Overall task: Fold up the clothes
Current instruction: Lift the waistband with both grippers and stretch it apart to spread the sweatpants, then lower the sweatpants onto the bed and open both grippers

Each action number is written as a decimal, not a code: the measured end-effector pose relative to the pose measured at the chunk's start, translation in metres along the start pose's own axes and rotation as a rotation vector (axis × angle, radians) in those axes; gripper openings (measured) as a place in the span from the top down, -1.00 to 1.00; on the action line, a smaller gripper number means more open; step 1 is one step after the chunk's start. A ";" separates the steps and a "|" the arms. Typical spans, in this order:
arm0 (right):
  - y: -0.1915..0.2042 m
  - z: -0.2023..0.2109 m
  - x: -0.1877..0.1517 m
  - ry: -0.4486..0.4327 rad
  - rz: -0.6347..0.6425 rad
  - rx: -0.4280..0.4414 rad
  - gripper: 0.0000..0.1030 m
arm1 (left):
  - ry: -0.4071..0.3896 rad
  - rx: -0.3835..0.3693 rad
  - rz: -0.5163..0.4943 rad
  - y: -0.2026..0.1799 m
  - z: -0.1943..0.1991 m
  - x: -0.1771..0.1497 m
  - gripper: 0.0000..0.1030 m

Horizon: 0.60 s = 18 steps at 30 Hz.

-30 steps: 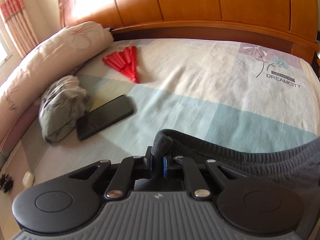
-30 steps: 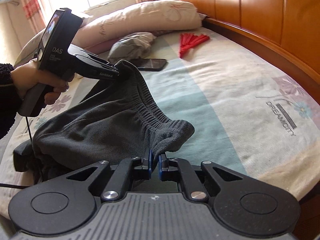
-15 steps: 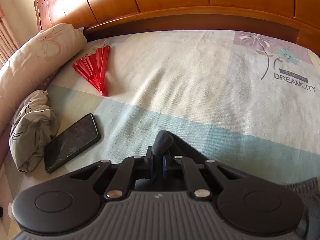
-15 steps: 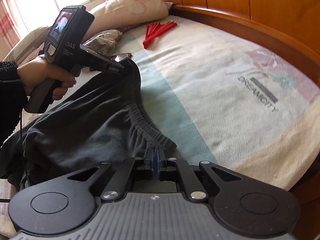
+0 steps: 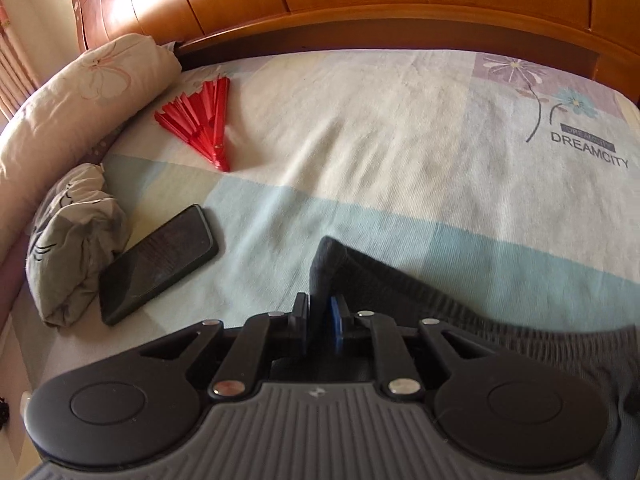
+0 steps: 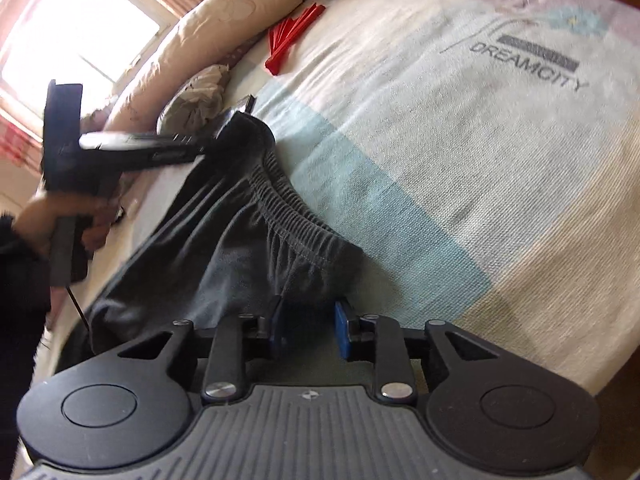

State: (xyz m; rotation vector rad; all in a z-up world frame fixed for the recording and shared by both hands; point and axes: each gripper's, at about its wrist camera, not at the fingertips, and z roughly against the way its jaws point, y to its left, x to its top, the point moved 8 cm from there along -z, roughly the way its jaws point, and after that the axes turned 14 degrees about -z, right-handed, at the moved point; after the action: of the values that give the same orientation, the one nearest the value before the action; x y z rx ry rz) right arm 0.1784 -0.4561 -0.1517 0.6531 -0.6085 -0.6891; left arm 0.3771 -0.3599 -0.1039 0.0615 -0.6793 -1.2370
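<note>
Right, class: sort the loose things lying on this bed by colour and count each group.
Red: 1, the folding fan
Black: 1, the phone
Dark grey: 1, the trousers
Cream floral: 1, the long pillow
Grey-beige: 1, the bundled cloth
Total: 5

On the bed lie one dark grey garment (image 6: pixel 248 232), one red fan (image 5: pixel 202 120), one black phone (image 5: pixel 158 262) and two pillows (image 5: pixel 76 104).

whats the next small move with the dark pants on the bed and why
Probably draw both grippers back off the waistband. The dark pants already lie on the bed sheet, the right gripper has its jaws opening and clear of the cloth, and the left gripper is opening with a waistband corner between its pads. Next, regrip for the fold.
</note>
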 end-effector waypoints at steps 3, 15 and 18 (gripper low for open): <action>-0.001 -0.006 0.004 0.003 -0.060 0.051 0.28 | -0.001 -0.005 0.007 0.001 0.016 -0.010 0.72; 0.004 -0.003 0.003 -0.075 0.039 -0.065 0.91 | -0.025 -0.072 0.095 -0.029 0.096 -0.078 0.70; 0.003 0.010 0.006 -0.109 0.060 -0.084 0.92 | -0.038 -0.072 0.112 -0.033 0.122 -0.093 0.56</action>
State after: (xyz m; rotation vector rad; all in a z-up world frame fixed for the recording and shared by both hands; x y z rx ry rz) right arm 0.1767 -0.4618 -0.1415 0.5198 -0.6934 -0.6932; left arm 0.2724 -0.2509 -0.0600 -0.0587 -0.6624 -1.1563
